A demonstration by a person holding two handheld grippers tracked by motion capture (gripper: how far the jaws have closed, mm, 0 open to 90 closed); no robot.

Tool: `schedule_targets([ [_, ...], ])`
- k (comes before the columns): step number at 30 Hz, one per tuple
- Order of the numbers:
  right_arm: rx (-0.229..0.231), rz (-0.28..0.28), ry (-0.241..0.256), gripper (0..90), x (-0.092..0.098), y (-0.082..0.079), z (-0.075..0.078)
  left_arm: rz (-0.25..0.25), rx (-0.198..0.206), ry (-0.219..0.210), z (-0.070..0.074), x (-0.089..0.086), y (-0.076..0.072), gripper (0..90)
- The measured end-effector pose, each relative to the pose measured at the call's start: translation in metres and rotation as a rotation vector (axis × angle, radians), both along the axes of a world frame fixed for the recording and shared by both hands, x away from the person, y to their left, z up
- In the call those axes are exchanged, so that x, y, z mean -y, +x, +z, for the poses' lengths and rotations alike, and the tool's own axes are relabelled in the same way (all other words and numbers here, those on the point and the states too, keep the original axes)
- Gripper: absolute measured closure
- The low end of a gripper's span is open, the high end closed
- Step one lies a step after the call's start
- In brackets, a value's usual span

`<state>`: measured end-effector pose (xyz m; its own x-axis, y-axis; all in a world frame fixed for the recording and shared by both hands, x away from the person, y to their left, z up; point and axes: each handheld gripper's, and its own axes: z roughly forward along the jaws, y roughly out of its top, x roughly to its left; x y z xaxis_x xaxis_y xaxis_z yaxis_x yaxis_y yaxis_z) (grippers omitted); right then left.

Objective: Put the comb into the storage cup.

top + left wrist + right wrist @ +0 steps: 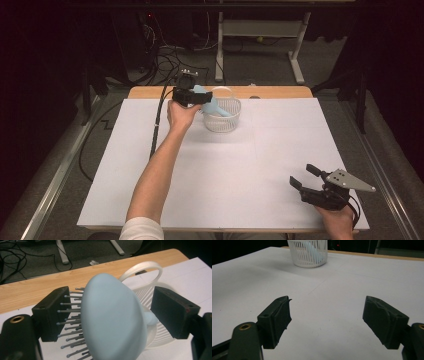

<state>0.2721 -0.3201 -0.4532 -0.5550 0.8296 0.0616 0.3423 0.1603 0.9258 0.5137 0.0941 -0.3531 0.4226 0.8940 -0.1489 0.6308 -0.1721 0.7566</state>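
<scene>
A light blue hairbrush (212, 105) leans in a white slatted basket (222, 125) at the far middle of the table, handle down inside and head sticking out to the left. My left gripper (202, 96) is at that head, its jaws wide apart on either side. In the left gripper view the hairbrush (112, 320) stands between the jaws of the gripper (110, 307): the bristles reach toward the left one, and a small gap shows at the right one. My right gripper (302, 174) rests open and empty near the front right edge, facing the basket (308, 255).
White paper (225, 170) covers the table, and a strip of bare wood (280, 92) shows along the far edge. The left gripper's cable (159, 120) trails down the left side. Desk legs and loose cables lie on the floor beyond the table.
</scene>
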Motion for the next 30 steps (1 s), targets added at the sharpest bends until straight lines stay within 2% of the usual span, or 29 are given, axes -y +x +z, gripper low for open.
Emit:
schedule_targets([
  [3, -0.002, 0.006, -0.004, 22.6, -0.001, 0.001, 0.0, 0.006, 0.005, -0.004, 0.0, -0.003, -0.002, 16.4],
  [5, 0.0, 0.008, -0.004, 22.6, -0.001, 0.001, 0.0, 0.004, 0.008, 0.007, 0.001, -0.005, -0.003, 16.4],
  [9, 0.005, 0.0, 0.004, 22.4, 0.0, 0.0, 0.0, 0.008, 0.026, -0.011, 0.006, -0.01, -0.007, 16.1],
  [12, 0.011, 0.001, 0.008, 22.2, 0.0, 0.0, 0.0, -0.001, 0.031, 0.005, 0.009, -0.013, -0.01, 16.1],
  [16, 0.012, 0.003, 0.006, 21.8, -0.002, 0.001, 0.001, 0.001, 0.043, 0.0, 0.012, -0.017, -0.013, 16.1],
  [19, 0.015, 0.002, 0.008, 21.7, -0.002, 0.002, 0.001, 0.006, 0.064, -0.005, 0.016, -0.022, -0.018, 16.1],
  [23, 0.022, -0.006, 0.018, 21.6, -0.002, 0.003, 0.001, 0.01, 0.084, -0.018, 0.018, -0.033, -0.027, 16.4],
  [26, 0.017, -0.009, 0.007, 21.6, -0.003, 0.006, 0.001, 0.011, 0.08, -0.018, 0.016, -0.043, -0.031, 16.4],
  [30, 0.008, -0.012, 0.001, 21.5, -0.006, 0.008, 0.0, 0.019, 0.098, -0.043, 0.018, -0.057, -0.036, 16.5],
])
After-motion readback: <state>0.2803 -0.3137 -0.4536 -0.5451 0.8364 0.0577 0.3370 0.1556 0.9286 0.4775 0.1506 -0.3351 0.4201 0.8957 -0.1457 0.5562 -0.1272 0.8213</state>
